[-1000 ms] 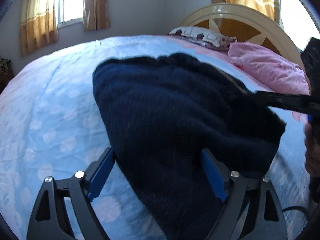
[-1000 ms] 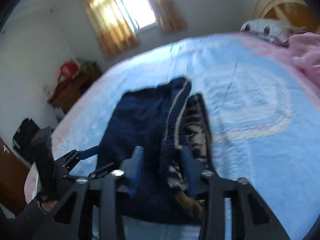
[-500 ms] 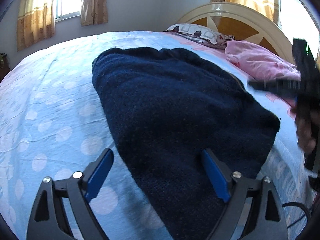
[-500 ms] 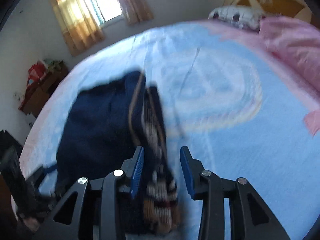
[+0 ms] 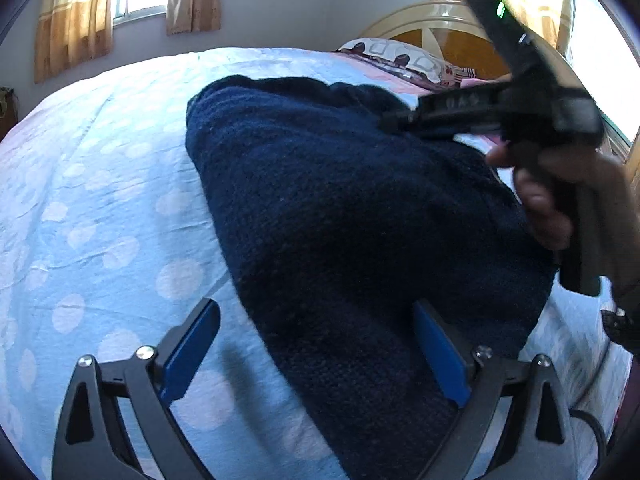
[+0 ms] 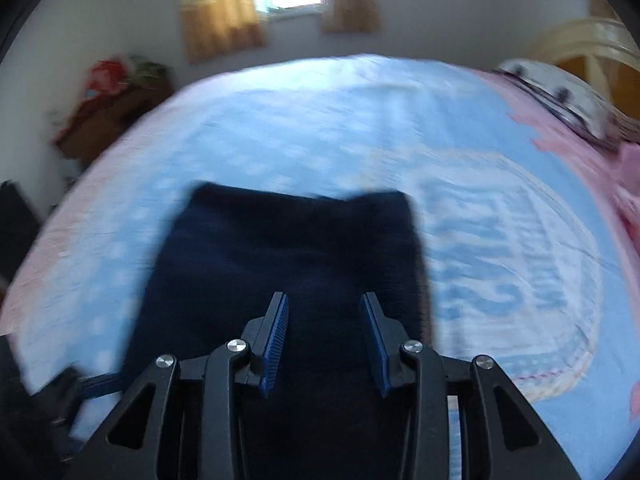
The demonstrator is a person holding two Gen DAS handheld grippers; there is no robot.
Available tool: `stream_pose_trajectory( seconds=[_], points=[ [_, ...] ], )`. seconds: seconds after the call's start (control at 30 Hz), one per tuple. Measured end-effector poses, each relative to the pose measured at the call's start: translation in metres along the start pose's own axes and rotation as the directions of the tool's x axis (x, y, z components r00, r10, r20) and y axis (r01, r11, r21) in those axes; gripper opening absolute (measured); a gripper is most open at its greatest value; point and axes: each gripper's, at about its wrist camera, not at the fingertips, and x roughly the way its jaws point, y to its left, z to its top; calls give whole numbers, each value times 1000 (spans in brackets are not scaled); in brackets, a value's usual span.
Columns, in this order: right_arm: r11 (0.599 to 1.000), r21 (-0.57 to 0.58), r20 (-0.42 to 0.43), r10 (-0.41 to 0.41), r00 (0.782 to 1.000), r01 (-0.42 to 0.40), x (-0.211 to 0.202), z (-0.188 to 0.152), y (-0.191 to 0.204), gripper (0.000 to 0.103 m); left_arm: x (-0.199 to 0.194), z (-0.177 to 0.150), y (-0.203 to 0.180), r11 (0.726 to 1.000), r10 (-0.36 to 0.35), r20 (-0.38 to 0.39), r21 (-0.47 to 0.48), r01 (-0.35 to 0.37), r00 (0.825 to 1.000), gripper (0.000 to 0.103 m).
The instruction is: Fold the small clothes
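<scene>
Left wrist view. The left gripper (image 5: 316,350) stands with its blue-padded jaws spread wide; they have just been opening further. The dark navy knitted garment (image 5: 360,216) lies folded on the pale blue spotted bedsheet (image 5: 100,208), and its near edge runs between the two jaws. The right-hand pad (image 5: 440,354) lies against the knit, while the left-hand pad (image 5: 192,352) stands clear over bare sheet — nothing is clamped. The garment stretches away ahead of the jaws. Above and to the right of the jaws, the right gripper (image 5: 394,122) reaches over the far part of the garment, carried by a person's hand (image 5: 560,196) wrapped round its black handle. Whether its tips touch the knit cannot be told from here. Beyond it lie a patterned white pillow (image 5: 400,56) and the cream and orange headboard (image 5: 452,36).

Right wrist view. The picture is blurred by motion. The right gripper (image 6: 324,340) has its jaws partly apart, with the blue pads (image 6: 276,336) separated by a clear gap; the pads press on nothing. The navy garment (image 6: 288,248) lies flat on the sheet directly below and ahead of the jaws, as a roughly rectangular dark panel. To the lower left of the jaws, a dark shape at the garment's edge appears to be the left gripper (image 6: 86,384) — too blurred to read its state here. To the right of the jaws, the sheet carries a pale printed oval motif (image 6: 512,264).
</scene>
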Motion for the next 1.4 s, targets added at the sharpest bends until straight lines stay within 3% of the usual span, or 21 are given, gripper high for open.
stream_pose_trajectory(
  seconds=[0.1,0.33,0.47,0.63,0.67,0.8,0.9,1.07,1.2,1.33,1.4],
  points=[
    [989,121,-27,87,996,-83,17,-5,-36,39,2,0,2,1000,-11,-11,-7,11,1000,99],
    [979,140,16,147,989,-148,22,-18,-58,41,6,4,9,1000,-24,-23,-19,23,999,101],
    [987,117,19,109,994,-110,-1,-21,-43,41,8,3,12,999,-25,-22,-27,25,999,101],
    [994,60,37,94,995,-96,-39,-52,-35,36,8,2,9,1000,-22,-21,-21,21,1000,101],
    [995,48,33,86,996,-87,-41,-57,-34,32,8,2,8,1000,-21,-21,-19,21,1000,101],
    [1000,-7,19,24,1000,-24,-38,-74,-34,32,10,1,7,1000,-18,-27,-12,18,999,102],
    [998,38,21,41,999,-42,-39,-71,-40,32,11,1,8,1000,-18,-30,-17,17,999,103],
    [997,51,98,61,993,-66,-76,-85,-38,32,12,1,8,1000,-20,-32,-19,19,999,103],
    [1000,21,60,6,998,-7,-94,-109,-34,32,10,-1,6,1000,-16,-30,-9,16,999,103],
    [999,42,-21,6,1000,-6,-93,-135,-45,32,7,-3,5,1000,-27,-24,-2,27,999,103],
    [998,50,-26,40,999,-39,-92,-142,-48,21,6,-4,4,1000,-29,-23,0,29,999,103]
  ],
)
